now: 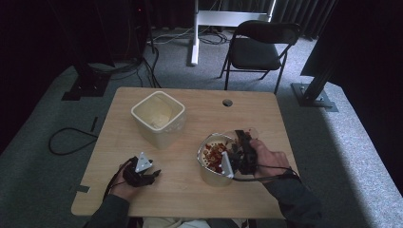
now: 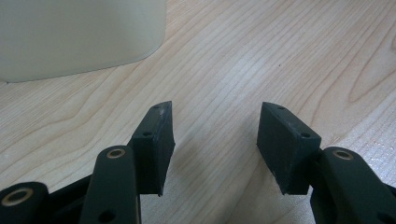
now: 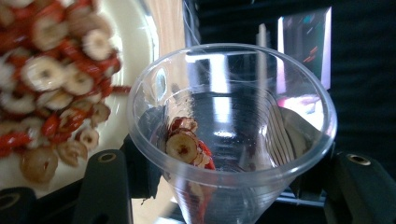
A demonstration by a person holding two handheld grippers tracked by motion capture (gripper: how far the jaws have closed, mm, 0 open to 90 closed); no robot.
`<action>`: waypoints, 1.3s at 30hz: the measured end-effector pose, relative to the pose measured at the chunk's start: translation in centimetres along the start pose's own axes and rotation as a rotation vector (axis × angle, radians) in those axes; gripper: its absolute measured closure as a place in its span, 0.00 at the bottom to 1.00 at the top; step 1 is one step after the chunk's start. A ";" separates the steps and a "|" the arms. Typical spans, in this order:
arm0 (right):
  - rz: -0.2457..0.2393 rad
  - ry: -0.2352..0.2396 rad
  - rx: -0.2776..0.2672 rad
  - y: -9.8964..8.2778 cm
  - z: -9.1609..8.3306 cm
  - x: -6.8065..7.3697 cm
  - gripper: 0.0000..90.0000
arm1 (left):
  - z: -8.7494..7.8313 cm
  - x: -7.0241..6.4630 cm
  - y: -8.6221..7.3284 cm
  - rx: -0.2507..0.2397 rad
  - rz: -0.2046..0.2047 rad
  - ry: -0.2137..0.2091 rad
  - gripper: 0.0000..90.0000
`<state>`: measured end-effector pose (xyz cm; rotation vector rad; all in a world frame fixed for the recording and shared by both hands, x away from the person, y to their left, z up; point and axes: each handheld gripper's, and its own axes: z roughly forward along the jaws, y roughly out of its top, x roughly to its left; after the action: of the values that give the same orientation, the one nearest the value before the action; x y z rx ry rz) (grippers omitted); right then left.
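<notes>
My right gripper (image 1: 240,145) is shut on a clear plastic cup (image 3: 233,116), one black jaw on each side of its wall. The cup (image 1: 243,134) is tipped on its side over the right rim of a round white bowl (image 1: 201,164). A few red-and-cream dried fruit slices (image 3: 186,145) lie inside the cup. The bowl (image 3: 135,32) holds several more of the same slices (image 3: 51,79). My left gripper (image 1: 153,175) rests low at the table's front left, jaws open with bare wood between them (image 2: 215,140).
A cream square container (image 1: 158,116) stands at the back left of the wooden table (image 1: 190,199), and its wall (image 2: 79,37) shows just ahead of the left gripper. A black folding chair (image 1: 259,47) stands on the carpet beyond the table.
</notes>
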<state>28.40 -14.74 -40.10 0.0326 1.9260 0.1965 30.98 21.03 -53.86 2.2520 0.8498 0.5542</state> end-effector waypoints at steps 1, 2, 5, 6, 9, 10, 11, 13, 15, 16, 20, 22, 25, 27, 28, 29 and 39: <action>0.059 0.018 -0.010 -0.5 0.1 -0.4 0.43 | 0.0 0.0 0.0 0.000 -0.001 -0.001 0.52; 0.113 0.037 -0.023 -0.9 0.1 -0.8 0.43 | 0.0 0.0 0.0 0.001 -0.001 -0.002 0.52; 0.335 0.126 -0.085 -3.0 0.4 -2.2 0.43 | 0.0 0.1 0.0 -0.001 -0.002 -0.004 0.52; 0.383 0.144 -0.096 -3.4 0.4 -2.5 0.43 | 0.1 0.1 0.0 -0.002 -0.003 -0.005 0.52; 0.587 0.226 -0.158 -5.4 1.0 -3.6 0.44 | 0.1 0.1 0.0 -0.001 -0.003 -0.003 0.52; 0.635 0.242 -0.174 -5.8 1.1 -3.9 0.44 | 0.1 0.1 0.0 -0.002 -0.004 -0.004 0.52; 0.696 0.267 -0.193 -6.4 1.3 -4.2 0.44 | 0.1 0.1 0.0 -0.001 -0.004 -0.004 0.52; 0.812 0.320 -0.230 -7.4 1.7 -4.8 0.44 | 0.1 0.1 0.0 -0.001 -0.004 -0.004 0.52; 0.925 0.382 -0.265 -8.3 2.3 -5.3 0.44 | 0.1 0.1 0.0 -0.002 -0.004 -0.005 0.52; 0.957 0.400 -0.271 -8.6 2.4 -5.5 0.44 | 0.1 0.1 0.0 -0.002 -0.004 -0.004 0.52; 1.076 0.472 -0.305 -9.5 3.2 -6.2 0.44 | 0.1 0.1 0.0 -0.002 -0.003 -0.004 0.52; 1.119 0.505 -0.324 -9.7 3.5 -6.4 0.44 | 0.1 0.1 0.0 -0.003 -0.004 -0.003 0.52; 1.154 0.528 -0.344 -9.8 3.9 -6.5 0.44 | 0.1 0.1 0.0 -0.003 -0.003 -0.003 0.52; 1.159 0.539 -0.350 -9.8 4.0 -6.6 0.44 | 0.1 0.1 0.0 -0.003 -0.002 -0.003 0.52; 1.158 0.541 -0.348 -9.7 4.1 -6.6 0.44 | 0.1 0.1 0.0 -0.003 -0.002 -0.002 0.52; 1.159 0.545 -0.351 -9.6 4.1 -6.6 0.44 | 0.1 0.1 0.0 -0.003 -0.001 -0.002 0.52; 1.153 0.567 -0.378 -8.3 4.8 -7.2 0.43 | 0.1 0.1 0.0 -0.003 -0.002 -0.002 0.52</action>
<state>36.07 -23.22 -36.36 0.9226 2.1660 1.4516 31.05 21.04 -53.89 2.2484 0.8504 0.5520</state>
